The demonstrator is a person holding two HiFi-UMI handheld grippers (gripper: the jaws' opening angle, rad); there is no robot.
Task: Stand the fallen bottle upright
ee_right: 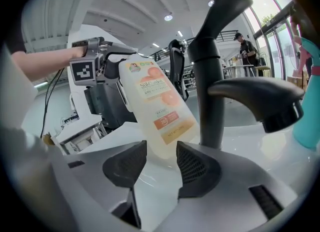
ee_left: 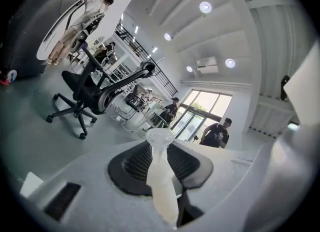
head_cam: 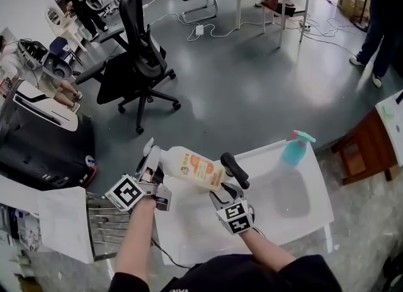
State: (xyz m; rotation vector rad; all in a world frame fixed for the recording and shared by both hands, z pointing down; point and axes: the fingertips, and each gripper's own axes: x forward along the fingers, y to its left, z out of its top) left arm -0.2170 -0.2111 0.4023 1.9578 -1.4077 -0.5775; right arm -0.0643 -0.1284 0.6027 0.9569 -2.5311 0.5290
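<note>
Left gripper view: left tongs (ee_left: pixel 161 168) are clenched on the white pump top of the orange-label lotion bottle (ee_right: pixel 157 111). The bottle is held tilted over the desk (head_cam: pixel 302 206), base just ahead of the right tongs (ee_right: pixel 156 168), which are spread, nothing gripped. A teal spray bottle (head_cam: pixel 296 149) is seen upright, right of them.

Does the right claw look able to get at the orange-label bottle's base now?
Probably yes: the right claw is open, and the bottle, held at its pump by the left claw, has its base ahead of the gap, unobstructed.
</note>
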